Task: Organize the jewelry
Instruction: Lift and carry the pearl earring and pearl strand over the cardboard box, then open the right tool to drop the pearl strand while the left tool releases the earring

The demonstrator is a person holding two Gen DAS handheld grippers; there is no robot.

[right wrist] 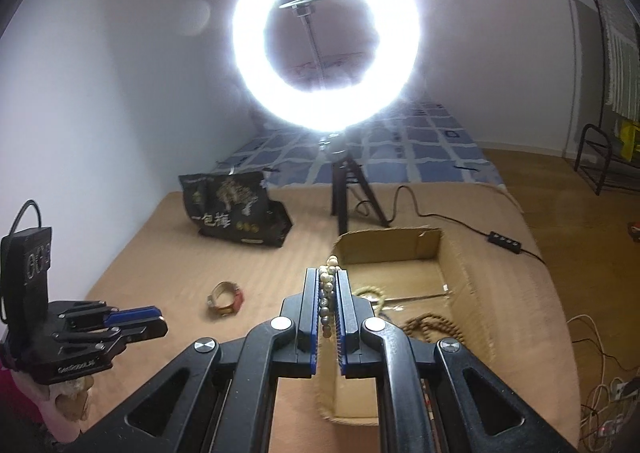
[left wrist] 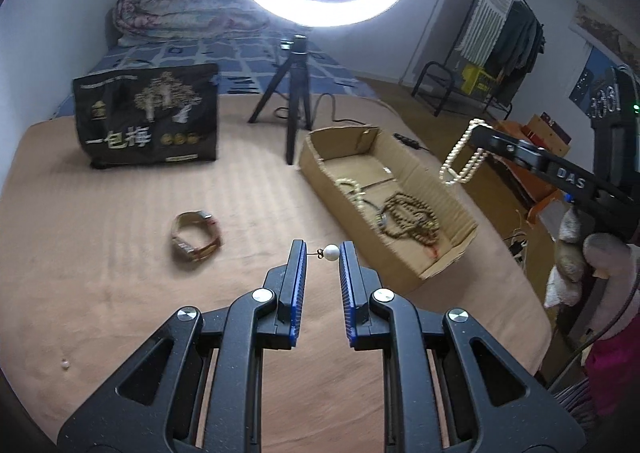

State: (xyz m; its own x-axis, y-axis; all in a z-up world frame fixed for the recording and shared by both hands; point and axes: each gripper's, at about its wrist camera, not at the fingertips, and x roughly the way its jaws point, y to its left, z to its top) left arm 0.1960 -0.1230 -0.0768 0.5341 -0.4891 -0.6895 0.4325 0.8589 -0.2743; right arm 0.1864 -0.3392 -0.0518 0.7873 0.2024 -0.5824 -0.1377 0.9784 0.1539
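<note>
My left gripper (left wrist: 322,252) is shut on a pearl earring (left wrist: 331,253), its white bead and small hook spanning the narrow gap above the tan blanket. To the right, my right gripper (left wrist: 480,133) holds a pearl string (left wrist: 460,163) that dangles over the cardboard box (left wrist: 434,179). In the right wrist view the right gripper (right wrist: 326,274) is shut on that pearl string (right wrist: 326,295) above the box (right wrist: 468,281). Brown beads (left wrist: 412,213) and a pale bead bracelet (left wrist: 352,189) lie inside. A watch band (left wrist: 196,237) lies on the blanket, also seen as the band (right wrist: 226,299). The left gripper (right wrist: 162,321) hovers at the left.
A ring light on a black tripod (left wrist: 298,93) stands behind the box, its cable and switch (right wrist: 504,241) trailing right. A black snack bag (left wrist: 148,121) stands at the back left. A small loose bead (left wrist: 64,364) lies near left. The bed edge drops to the floor on the right.
</note>
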